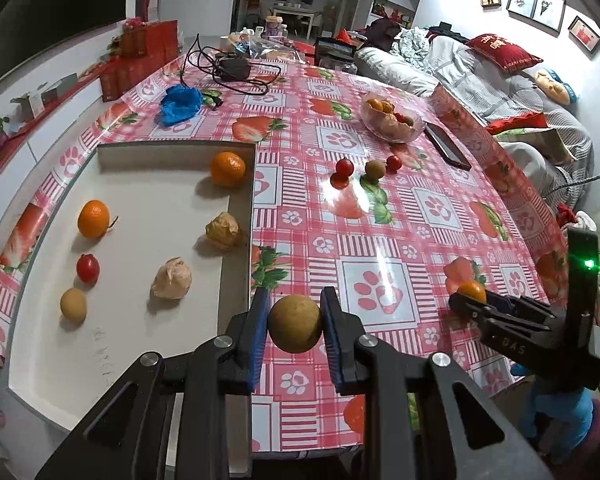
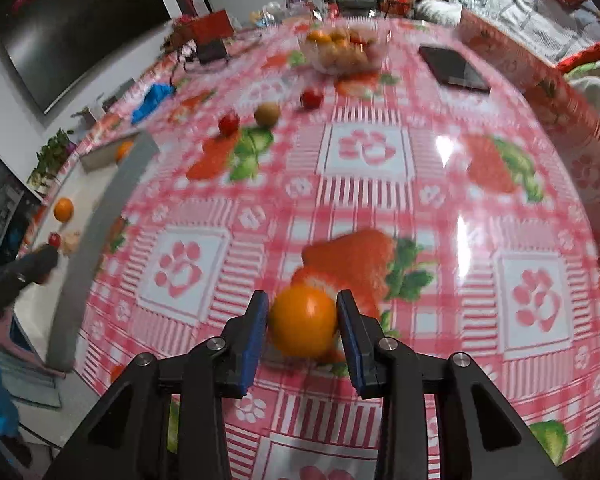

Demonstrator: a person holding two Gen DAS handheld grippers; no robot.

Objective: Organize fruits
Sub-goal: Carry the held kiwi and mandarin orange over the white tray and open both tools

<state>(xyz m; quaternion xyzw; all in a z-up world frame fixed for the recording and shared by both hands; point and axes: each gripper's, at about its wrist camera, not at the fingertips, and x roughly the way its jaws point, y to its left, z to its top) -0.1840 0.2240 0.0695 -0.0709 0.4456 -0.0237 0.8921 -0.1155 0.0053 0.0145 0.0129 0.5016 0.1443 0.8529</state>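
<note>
**Both grippers loaded, one fruit apiece**

The left gripper (image 1: 295,320) has its blue pads pressed against a round brown-green fruit (image 1: 295,323), dull-skinned and lightly speckled, held just past the right edge of the white tray (image 1: 140,240). Only the left wrist view lays that tray out properly: two oranges, one at the far corner (image 1: 228,169) and one toward 9 o'clock (image 1: 93,219), a small red tomato (image 1: 88,267), a pale brown fruit (image 1: 73,305) below it, and two papery husked fruits (image 1: 222,230) (image 1: 171,279) nearer the tray's right side. The right wrist view catches just a sliver of the tray at 9 o'clock, blurred.

The right gripper (image 2: 303,326) is clamped on a glossy orange (image 2: 303,321), smooth and bright, low over the strawberry-print tablecloth (image 2: 364,152). From the left wrist camera the same gripper shows at 3 o'clock, the orange peeking above its fingers.

Both views show loose fruit in mid-table: red tomatoes and a brown-green fruit (image 2: 267,113) in a small cluster. Beyond them, toward 12 o'clock, sits a clear bowl (image 2: 320,62) of mixed fruit, with a dark phone (image 2: 454,69) to its right. The left view alone takes in a crumpled blue bag (image 1: 181,103) and a black cable tangle (image 1: 232,68) at the far end.
</note>
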